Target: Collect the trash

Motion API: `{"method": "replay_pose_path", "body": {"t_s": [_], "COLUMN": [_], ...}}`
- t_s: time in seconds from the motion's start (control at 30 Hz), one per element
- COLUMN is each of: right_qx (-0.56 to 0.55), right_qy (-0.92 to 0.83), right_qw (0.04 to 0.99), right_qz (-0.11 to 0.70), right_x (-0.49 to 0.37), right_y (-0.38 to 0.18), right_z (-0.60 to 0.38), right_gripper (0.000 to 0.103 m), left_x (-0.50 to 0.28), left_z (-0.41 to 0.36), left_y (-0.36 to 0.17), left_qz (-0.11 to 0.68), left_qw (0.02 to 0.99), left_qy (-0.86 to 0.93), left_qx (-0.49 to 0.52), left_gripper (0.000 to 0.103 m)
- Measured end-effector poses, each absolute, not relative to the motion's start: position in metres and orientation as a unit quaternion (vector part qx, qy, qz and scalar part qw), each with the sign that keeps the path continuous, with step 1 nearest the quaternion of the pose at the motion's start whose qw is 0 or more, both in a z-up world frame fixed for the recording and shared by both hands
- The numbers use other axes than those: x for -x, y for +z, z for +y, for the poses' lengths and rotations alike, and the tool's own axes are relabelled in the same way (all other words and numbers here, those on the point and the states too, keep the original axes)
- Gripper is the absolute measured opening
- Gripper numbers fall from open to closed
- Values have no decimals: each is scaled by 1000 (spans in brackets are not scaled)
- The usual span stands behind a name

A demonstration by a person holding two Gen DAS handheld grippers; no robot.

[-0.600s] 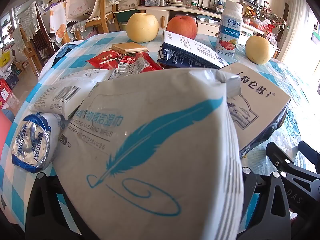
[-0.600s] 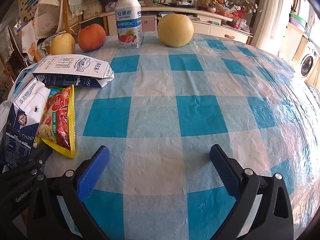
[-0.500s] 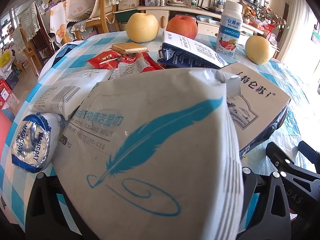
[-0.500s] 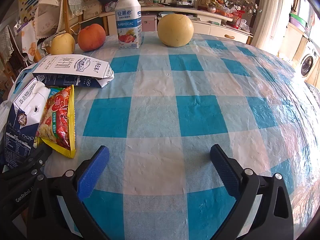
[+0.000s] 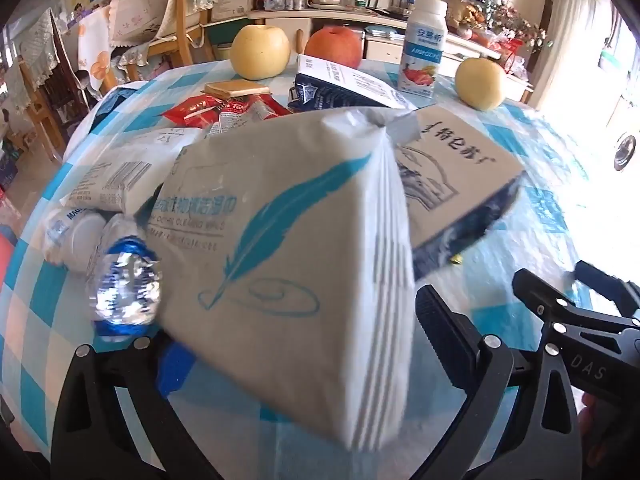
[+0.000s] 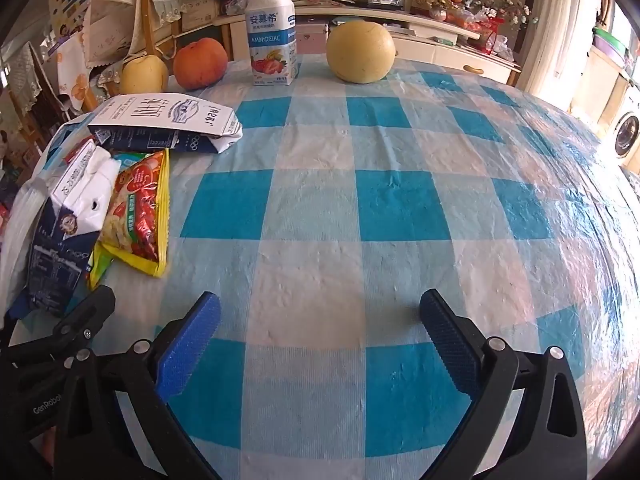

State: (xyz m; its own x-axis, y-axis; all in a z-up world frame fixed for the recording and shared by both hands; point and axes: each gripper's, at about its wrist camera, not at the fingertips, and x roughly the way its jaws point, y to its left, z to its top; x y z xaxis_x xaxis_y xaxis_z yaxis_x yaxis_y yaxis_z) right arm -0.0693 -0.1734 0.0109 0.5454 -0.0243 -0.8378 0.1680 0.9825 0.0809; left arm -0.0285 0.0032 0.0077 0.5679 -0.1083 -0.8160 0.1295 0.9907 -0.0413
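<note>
A grey wet-wipes pack with a blue feather [image 5: 288,240] lies in front of my left gripper [image 5: 296,344], between its wide-apart fingers [image 5: 444,328]; the jaws are open and not clamped on it. Around it lie trash items: a flattened milk carton [image 5: 452,168], a foil-lidded cup [image 5: 124,288], a white wrapper [image 5: 120,172], red snack packets [image 5: 224,110] and another carton [image 5: 344,88]. My right gripper [image 6: 320,332] is open and empty above the checked tablecloth [image 6: 360,208], with a snack packet [image 6: 140,208] and cartons [image 6: 164,124] to its left.
A yoghurt bottle [image 6: 272,36], an apple [image 6: 200,62], a pear [image 6: 144,74] and a yellow melon [image 6: 360,52] stand at the table's far edge. Chairs and a sideboard stand behind. The right gripper's body [image 5: 580,340] shows at the left view's lower right.
The left gripper has opened and drawn back from the wipes pack, which now lies lower and further away. The foil cup has shifted. The right gripper has not moved.
</note>
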Motion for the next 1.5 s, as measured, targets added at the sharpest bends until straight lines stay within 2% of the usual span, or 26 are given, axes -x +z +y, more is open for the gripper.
{"method": "replay_pose_path", "body": {"t_s": [0.1,0.3,0.83,1.17,1.5], "right_qx": [-104,-63,-62,-56,-58], "right_qy": [-58,-80,-74,-58,-80], "right_qw": [882,909,958,976,977], "right_qz": [457,403,272,202,188], "right_x": [79,104,182,220,228], "right_y": [24,64,150,183,191], "right_z": [-174,-157,-111,-89,-90], "right_gripper": [99,99,99,99,99], "left_x": [38,62,147,169,178], "left_z": [7,15,88,117,128], "left_y": [19,45,131,152,160], "left_qz": [450,424,283,260,252], "left_qw": [889,900,956,964,966], "left_qy": [-84,-101,-73,-53,-43], "left_qx": [4,10,23,18,35], "left_gripper": [99,99,99,99,99]}}
